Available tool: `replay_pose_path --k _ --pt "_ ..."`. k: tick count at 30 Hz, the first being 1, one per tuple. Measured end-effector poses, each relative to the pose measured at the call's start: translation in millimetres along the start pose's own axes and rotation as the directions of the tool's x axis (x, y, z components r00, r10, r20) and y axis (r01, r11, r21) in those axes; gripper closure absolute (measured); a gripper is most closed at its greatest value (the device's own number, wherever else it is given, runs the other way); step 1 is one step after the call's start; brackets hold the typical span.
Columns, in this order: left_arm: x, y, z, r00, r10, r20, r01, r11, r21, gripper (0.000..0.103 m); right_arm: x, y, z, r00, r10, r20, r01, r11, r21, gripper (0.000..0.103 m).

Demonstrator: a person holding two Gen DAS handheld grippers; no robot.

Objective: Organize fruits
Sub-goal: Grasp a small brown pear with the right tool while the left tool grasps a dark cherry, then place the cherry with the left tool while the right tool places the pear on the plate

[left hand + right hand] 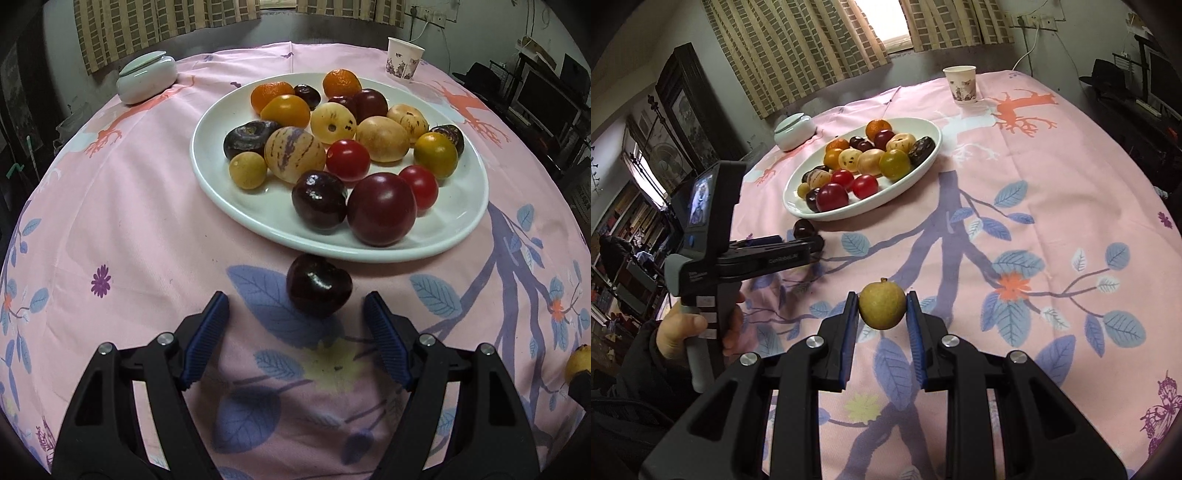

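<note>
Right claw is clamping a small round yellow-green fruit btwn its blue pads, holding it off the pink floral-cloth tabletop. Left claw is standing wide open w/ nothing gripped; a dark glossy heart-shaped cherry is lying just ahead of its tips, btwn them & the white oval plate piled w/ mixed fruit beyond.
</note>
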State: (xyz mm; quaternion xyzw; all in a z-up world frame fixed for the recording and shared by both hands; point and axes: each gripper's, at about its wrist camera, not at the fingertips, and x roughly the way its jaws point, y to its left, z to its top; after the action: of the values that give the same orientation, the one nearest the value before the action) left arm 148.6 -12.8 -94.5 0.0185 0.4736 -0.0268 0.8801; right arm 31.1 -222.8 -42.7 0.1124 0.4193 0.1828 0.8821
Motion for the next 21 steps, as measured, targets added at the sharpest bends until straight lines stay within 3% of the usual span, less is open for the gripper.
replay_pose_path --k 5,8,21 --pt "2.2 -0.7 3.4 1.0 -0.001 0.025 0.001 1.0 -0.003 0.028 3.8 6.3 2.8 1.0 0.013 -0.014 -0.014 1.0 -0.008 0.077" --pt "-2.8 -4.8 2.7 0.998 -0.035 0.044 0.034 0.999 0.022 0.065 6.0 7.9 3.8 1.0 0.006 -0.024 -0.006 1.0 -0.008 0.077" --pt "-23.8 14.7 -11.7 0.985 -0.165 0.048 0.167 0.985 -0.038 0.071 9.0 24.0 2.1 0.999 -0.035 -0.042 0.035 0.999 0.005 0.077"
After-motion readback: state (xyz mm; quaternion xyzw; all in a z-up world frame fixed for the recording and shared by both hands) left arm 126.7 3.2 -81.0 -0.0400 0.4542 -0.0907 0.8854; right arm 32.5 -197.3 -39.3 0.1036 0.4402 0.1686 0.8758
